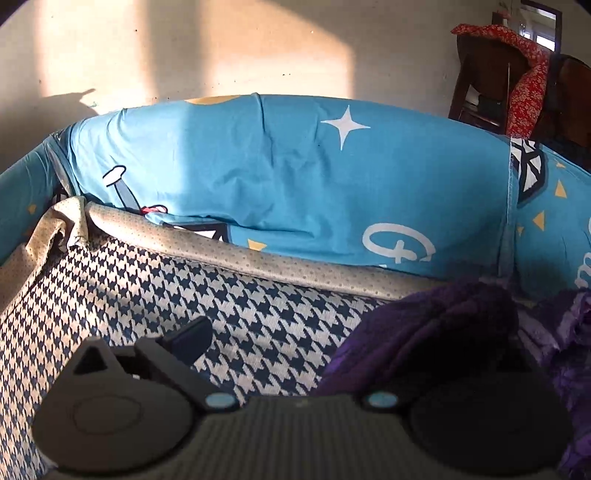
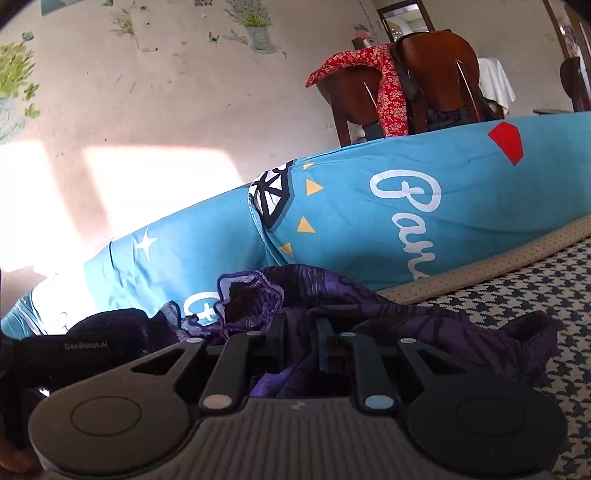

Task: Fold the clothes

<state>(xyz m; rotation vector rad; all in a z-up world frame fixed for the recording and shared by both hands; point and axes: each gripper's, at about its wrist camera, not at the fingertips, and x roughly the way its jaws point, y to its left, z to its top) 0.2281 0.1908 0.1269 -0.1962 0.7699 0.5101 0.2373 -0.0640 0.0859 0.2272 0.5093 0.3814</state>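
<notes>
Behind, blue pillows [image 2: 369, 206] crowd; right tool [image 2: 301, 332] pinches purple garment [image 2: 424, 332], left tool [image 1: 332, 343] gapes empty.

Both grippers are matte dark grey — ribbed centre plate, round side discs. Pale blue pivot dots [image 2: 375, 401] mark black linkage arms.

A houndstooth bed [image 1: 147, 295] carries the purple garment [image 2: 424, 325].

Sunlight falls in bright patches on the pale far wall [image 1: 229, 51], which carries plant decals [image 2: 255, 22]. At far right, dark wooden chairs [image 2: 436, 74] hold a red floral cloth [image 2: 388, 85] beside a window [image 1: 543, 26].
</notes>
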